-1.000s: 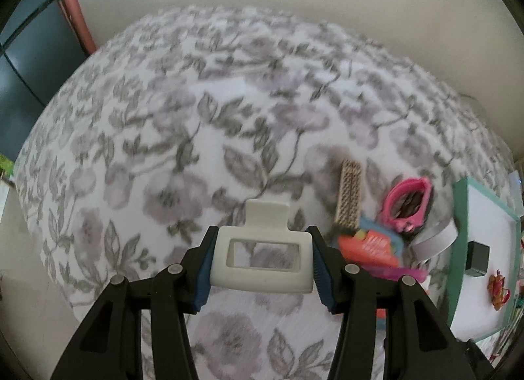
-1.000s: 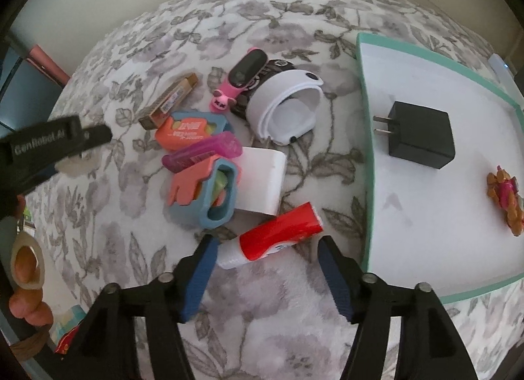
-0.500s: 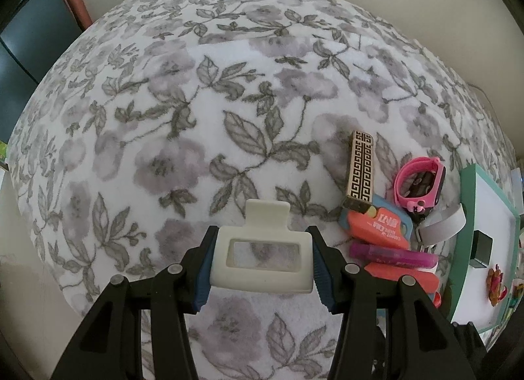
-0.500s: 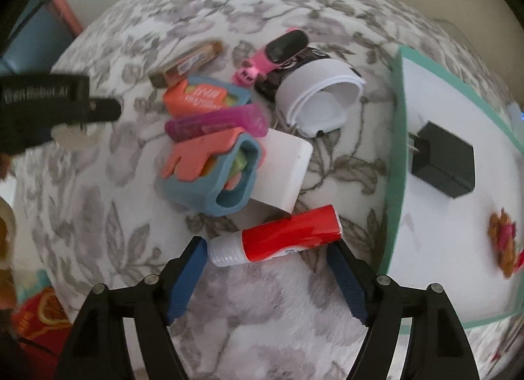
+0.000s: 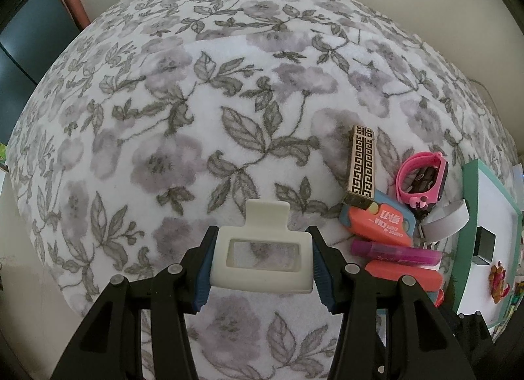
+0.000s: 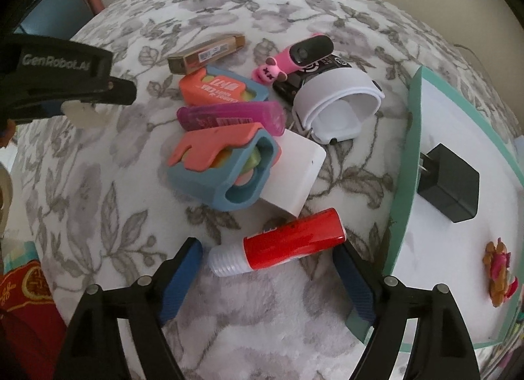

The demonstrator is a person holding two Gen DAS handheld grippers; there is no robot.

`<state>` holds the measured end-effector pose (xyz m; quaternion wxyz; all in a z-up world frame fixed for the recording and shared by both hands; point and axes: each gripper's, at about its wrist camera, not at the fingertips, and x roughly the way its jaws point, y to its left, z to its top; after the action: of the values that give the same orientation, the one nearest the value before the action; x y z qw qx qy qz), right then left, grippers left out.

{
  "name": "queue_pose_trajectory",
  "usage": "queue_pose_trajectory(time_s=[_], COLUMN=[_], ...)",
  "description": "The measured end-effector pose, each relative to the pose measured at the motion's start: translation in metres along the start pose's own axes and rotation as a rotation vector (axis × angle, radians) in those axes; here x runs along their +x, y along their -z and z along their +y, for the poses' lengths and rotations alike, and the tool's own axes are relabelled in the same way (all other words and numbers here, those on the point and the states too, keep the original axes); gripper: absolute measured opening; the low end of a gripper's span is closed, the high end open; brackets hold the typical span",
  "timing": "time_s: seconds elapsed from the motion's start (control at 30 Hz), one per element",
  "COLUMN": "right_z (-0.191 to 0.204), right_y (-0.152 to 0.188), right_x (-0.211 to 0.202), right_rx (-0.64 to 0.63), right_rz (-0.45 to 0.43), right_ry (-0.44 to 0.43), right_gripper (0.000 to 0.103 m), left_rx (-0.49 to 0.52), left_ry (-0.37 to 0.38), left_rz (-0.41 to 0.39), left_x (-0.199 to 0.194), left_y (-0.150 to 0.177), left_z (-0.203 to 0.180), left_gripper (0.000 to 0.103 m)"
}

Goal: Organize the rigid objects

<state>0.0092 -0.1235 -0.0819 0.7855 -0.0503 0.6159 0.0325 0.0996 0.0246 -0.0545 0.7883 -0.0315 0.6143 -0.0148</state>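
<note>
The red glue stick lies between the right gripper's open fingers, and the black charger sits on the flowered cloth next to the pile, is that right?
Not quite. The red glue stick does lie between the open fingers of the right gripper, but the black charger sits on the white tray with the teal rim, not on the flowered cloth. The right wrist view shows it.

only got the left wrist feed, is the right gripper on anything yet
Observer: No. The right gripper is open, with the red glue stick lying on the blanket between its fingers.
Operator: whats already on the tray, i only see a sliver
Observer: A black charger with its prongs pointing toward the pile, and a small orange and pink charm.
Operator: anything under the blue orange thing in the pile
Observer: A white block pokes out from under the blue and orange case, on its tray side.
</note>
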Motion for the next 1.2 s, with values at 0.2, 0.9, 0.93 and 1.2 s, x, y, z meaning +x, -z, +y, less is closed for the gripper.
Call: queue_pose_trajectory(time_s=[0.2, 0.9, 0.93, 1.2], right_z=[0.001, 0.011, 0.011, -0.001], right_y=[0.008, 0.029, 0.029, 0.011], right_x=[-0.01, -0.015, -0.014, -0.012], right_rx=[-0.047, -0.118, -0.109, -0.067], right_rz=[-0.001, -0.025, -0.024, -0.032], right_ry=[-0.019, -0.013, -0.017, -0.02], right_gripper=[0.085, 0.087, 0.087, 0.079], left_rx=[0.001, 0.003, 0.004, 0.004], left_ry=[0.0, 0.007, 0.007, 0.006], left_rz=[0.004, 0.013, 0.013, 0.018], left_x=[0.0, 0.003, 0.003, 0.004], left_y=[0.0, 0.0, 0.0, 0.0], left_z=[-0.001, 0.0, 0.0, 0.001], left_gripper=[0.054, 0.054, 0.054, 0.054])
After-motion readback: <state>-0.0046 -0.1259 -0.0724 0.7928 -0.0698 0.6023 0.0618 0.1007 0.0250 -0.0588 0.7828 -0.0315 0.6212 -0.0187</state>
